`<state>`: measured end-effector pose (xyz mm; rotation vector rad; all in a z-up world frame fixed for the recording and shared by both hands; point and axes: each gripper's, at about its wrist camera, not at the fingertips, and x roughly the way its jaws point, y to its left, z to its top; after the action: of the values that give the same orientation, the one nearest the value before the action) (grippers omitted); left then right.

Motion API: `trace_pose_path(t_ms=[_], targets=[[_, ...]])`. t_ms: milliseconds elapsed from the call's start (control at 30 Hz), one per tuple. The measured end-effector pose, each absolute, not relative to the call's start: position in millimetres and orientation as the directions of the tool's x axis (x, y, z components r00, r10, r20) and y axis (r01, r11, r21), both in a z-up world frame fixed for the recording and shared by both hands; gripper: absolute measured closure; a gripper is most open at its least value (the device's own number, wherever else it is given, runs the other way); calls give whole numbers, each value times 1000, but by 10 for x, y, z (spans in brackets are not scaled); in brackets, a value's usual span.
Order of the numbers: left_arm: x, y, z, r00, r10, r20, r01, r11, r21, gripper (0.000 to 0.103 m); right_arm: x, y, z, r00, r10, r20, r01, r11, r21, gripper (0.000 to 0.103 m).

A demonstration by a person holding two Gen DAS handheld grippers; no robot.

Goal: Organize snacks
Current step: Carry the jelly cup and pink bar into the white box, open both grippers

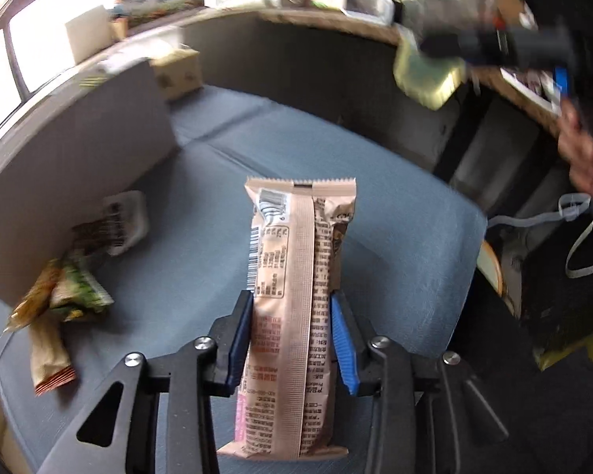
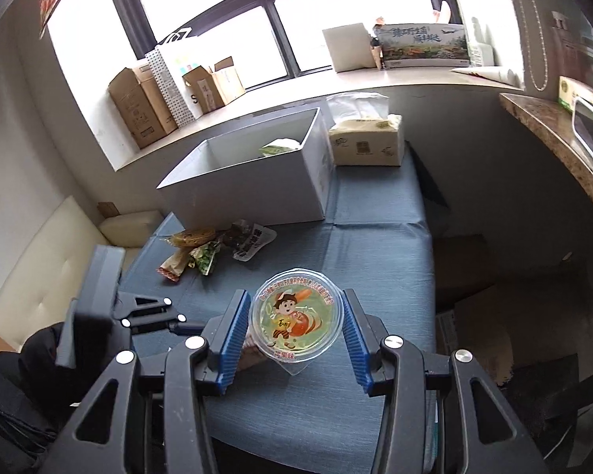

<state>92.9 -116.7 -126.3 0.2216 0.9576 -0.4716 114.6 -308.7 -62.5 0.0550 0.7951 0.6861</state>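
My left gripper [image 1: 292, 339] clamps pink snack bar [image 1: 292, 308], seam side up, above blue cloth [image 1: 395, 205]. My right gripper [image 2: 294, 330] pinches jelly cup [image 2: 296, 318], cartoon lid up. Beyond: loose snack pile [image 2: 213, 251], then grey box [image 2: 249, 181].

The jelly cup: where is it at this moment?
In the right wrist view the jelly cup sits between the right tongs, lid facing the camera, above the blue cloth, nearer than the grey box.

Daylight floods from your far window [image 2: 225, 27], blown white. Your left view smears with motion blur toward the far edges. Fisheye bending and dark corners in both.
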Motion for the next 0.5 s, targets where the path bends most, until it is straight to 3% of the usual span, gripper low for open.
trace_pose_path(t_ms=[233, 500], targets=[[793, -505, -733, 623, -276, -732, 326, 942, -77, 64, 1172, -2735, -600, 472, 613, -633, -599, 750, 280, 53], [694, -65, -582, 681, -255, -686, 257, 961, -103, 64, 1212, -2360, -590, 434, 642, -632, -647, 710, 276, 53]])
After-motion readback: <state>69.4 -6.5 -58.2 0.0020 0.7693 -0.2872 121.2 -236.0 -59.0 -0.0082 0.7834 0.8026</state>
